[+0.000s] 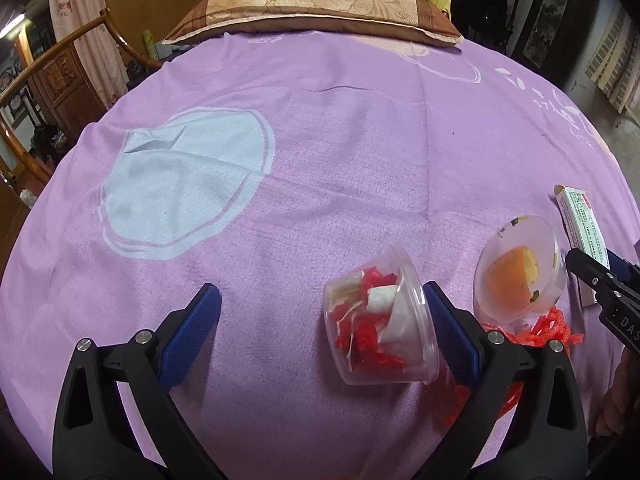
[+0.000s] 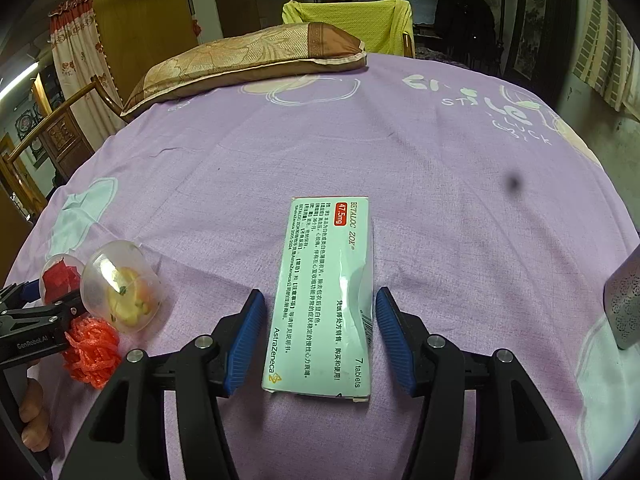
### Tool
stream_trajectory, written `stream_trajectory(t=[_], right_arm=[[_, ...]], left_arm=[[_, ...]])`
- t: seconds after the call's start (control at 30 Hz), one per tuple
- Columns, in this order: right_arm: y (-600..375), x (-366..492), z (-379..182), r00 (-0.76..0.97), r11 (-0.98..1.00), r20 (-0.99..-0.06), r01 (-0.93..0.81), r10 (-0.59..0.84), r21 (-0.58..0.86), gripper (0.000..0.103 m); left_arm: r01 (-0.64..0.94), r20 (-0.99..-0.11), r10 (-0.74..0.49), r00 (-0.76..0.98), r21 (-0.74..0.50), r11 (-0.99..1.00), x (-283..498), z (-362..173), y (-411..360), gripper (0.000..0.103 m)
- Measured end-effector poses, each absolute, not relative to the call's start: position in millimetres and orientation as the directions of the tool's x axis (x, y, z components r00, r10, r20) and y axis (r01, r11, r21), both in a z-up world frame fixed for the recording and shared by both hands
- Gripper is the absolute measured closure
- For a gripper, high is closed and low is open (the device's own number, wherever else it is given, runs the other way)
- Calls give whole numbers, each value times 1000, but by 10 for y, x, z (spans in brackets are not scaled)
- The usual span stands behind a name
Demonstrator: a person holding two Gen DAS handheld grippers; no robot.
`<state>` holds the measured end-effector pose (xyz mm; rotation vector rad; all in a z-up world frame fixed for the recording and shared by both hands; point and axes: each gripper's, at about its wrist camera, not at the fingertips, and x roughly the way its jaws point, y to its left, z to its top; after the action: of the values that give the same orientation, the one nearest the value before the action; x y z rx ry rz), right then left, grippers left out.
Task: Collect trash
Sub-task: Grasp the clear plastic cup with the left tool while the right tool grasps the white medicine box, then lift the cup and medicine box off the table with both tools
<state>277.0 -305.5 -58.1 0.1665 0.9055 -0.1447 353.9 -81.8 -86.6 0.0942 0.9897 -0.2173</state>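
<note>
A clear plastic cup [image 1: 378, 320] with red and white scraps lies on its side on the purple bedsheet [image 1: 320, 140], touching my left gripper's right finger. My left gripper [image 1: 320, 336] is open around it. A second clear cup [image 1: 520, 268] with yellow-orange food remains lies to its right, beside a red mesh net [image 1: 552, 330]. My right gripper [image 2: 320, 340] is open, its fingers either side of a flat pale-green medicine box [image 2: 324, 300]. The two cups [image 2: 120, 286] and the net [image 2: 93, 350] show at the right wrist view's left. The box [image 1: 580, 224] shows at the left view's right edge.
A brown and gold pillow [image 1: 312, 12] lies at the far end of the bed. A wooden chair [image 1: 48, 80] stands at the far left. A perforated metal container [image 2: 624, 304] is at the right edge of the right wrist view.
</note>
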Motion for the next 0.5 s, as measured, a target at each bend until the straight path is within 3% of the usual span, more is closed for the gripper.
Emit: stream_trajectory(t=[0.27, 0.33, 0.4, 0.5], right_arm=[[-3075, 2760, -578, 611, 974, -789, 211, -66, 82, 52], [-3078, 2761, -578, 611, 974, -789, 211, -66, 81, 52], [-3081, 2753, -579, 611, 974, -789, 212, -67, 82, 54], [-3095, 2743, -576, 613, 973, -787, 217, -70, 83, 56]], left_arm=[[274, -815, -194, 546, -45, 961, 3464, -794, -852, 43], [293, -810, -221, 543, -64, 954, 3448, -778, -849, 57], [309, -806, -255, 534, -95, 946, 3434, -767, -833, 66], [308, -800, -272, 534, -116, 944, 3424, -756, -807, 66]])
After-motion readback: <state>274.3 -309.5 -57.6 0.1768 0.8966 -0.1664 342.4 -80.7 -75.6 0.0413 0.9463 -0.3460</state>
